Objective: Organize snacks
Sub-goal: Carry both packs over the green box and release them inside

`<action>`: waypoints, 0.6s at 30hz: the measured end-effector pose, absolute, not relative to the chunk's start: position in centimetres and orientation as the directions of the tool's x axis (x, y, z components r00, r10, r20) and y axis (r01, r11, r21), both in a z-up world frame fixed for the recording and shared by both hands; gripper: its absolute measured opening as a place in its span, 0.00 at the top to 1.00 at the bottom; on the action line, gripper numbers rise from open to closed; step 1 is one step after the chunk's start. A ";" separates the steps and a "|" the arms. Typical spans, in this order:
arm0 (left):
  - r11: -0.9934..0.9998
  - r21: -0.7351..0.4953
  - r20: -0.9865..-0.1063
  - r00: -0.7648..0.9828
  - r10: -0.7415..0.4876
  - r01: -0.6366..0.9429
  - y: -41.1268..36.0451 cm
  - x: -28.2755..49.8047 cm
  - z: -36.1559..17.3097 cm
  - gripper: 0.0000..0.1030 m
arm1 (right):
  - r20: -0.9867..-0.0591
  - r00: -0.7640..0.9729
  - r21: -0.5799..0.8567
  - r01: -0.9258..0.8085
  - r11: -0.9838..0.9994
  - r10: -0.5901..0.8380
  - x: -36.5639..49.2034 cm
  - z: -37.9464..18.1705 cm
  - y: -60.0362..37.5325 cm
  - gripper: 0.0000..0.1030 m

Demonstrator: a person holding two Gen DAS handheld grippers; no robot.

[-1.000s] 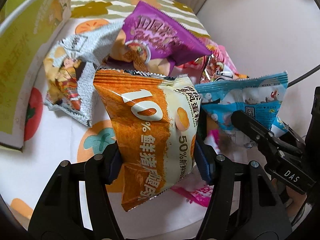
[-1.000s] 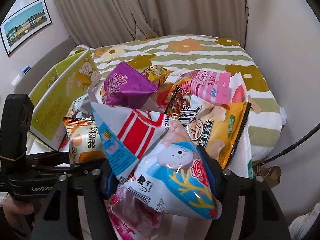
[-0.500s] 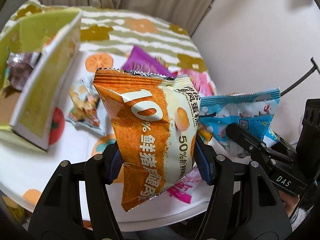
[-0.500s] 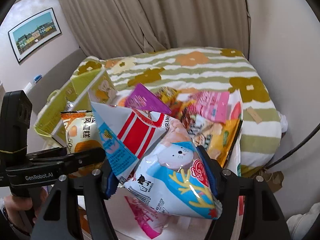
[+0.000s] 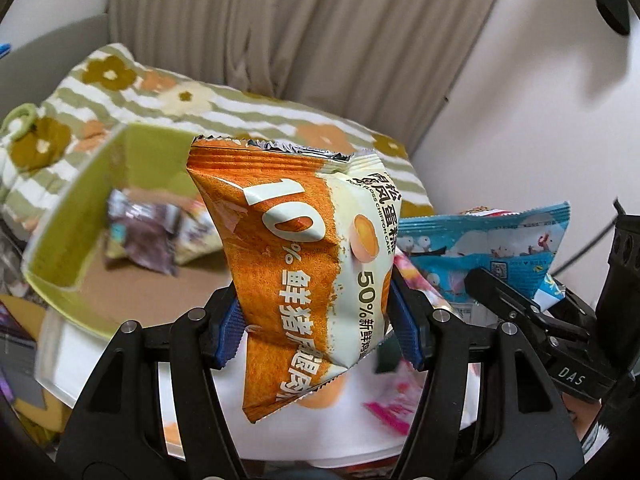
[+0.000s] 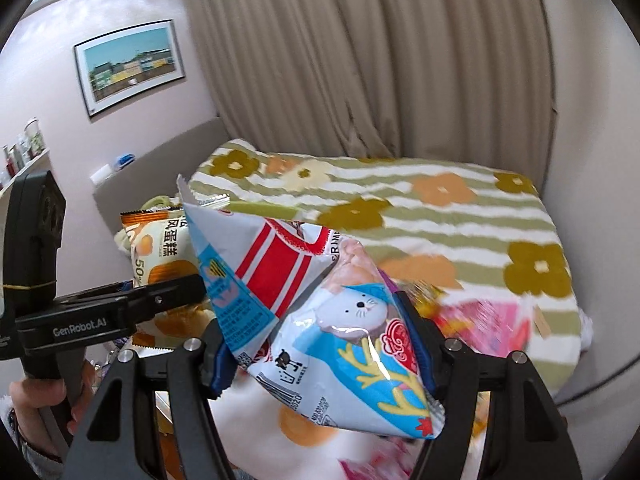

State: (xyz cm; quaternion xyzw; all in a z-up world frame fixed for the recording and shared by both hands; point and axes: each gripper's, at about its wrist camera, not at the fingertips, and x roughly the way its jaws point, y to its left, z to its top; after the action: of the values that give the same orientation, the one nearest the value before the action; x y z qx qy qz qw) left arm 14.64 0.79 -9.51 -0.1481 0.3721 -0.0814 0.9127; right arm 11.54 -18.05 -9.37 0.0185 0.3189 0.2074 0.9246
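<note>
My left gripper (image 5: 318, 326) is shut on an orange-and-cream cake packet (image 5: 304, 256), held upright in the air. Behind it to the left stands an open green box (image 5: 80, 208) with a few wrapped snacks (image 5: 148, 236) inside. My right gripper (image 6: 324, 354) is shut on a blue-and-white packet with a red stripe and a seal picture (image 6: 320, 308). That blue packet (image 5: 484, 240) also shows at the right of the left wrist view, and the orange packet (image 6: 160, 248) shows at the left of the right wrist view. Both packets hang above the table.
A white tablecloth with orange prints (image 5: 280, 420) lies below, with pink snack packets (image 6: 488, 324) on it at the right. Behind is a bed with a striped, flowered cover (image 6: 440, 208), a curtain (image 6: 360, 60) and walls. A hand (image 6: 36, 400) holds the left gripper's handle.
Both grippers have risen well above the table with their packets still held. The left one has swung toward the green box, whose open inside now shows; the loose snack pile has dropped below.
</note>
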 end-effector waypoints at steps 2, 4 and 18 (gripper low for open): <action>0.946 -0.323 -0.665 0.708 -0.238 0.014 3.5 15.6 -9.4 0.43 | -0.574 0.710 0.165 -0.389 0.906 0.409 12.6 -9.0 -15.6 0.37; 0.950 -0.313 -0.683 0.697 -0.218 -0.010 6.4 16.8 -9.6 0.43 | -0.573 0.699 0.184 -0.399 0.898 0.428 13.8 -8.8 -13.1 0.37; 0.953 -0.303 -0.829 0.500 -0.251 -0.023 19.8 22.9 -17.2 0.43 | -0.664 0.624 0.212 -0.371 0.904 0.412 19.2 -11.9 0.7 0.37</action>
State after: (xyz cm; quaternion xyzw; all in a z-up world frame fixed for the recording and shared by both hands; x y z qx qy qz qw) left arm 22.87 19.84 -17.22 -0.1386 0.4956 -0.0667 0.8548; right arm 19.25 0.68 -11.86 0.0274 0.3749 0.2173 0.9008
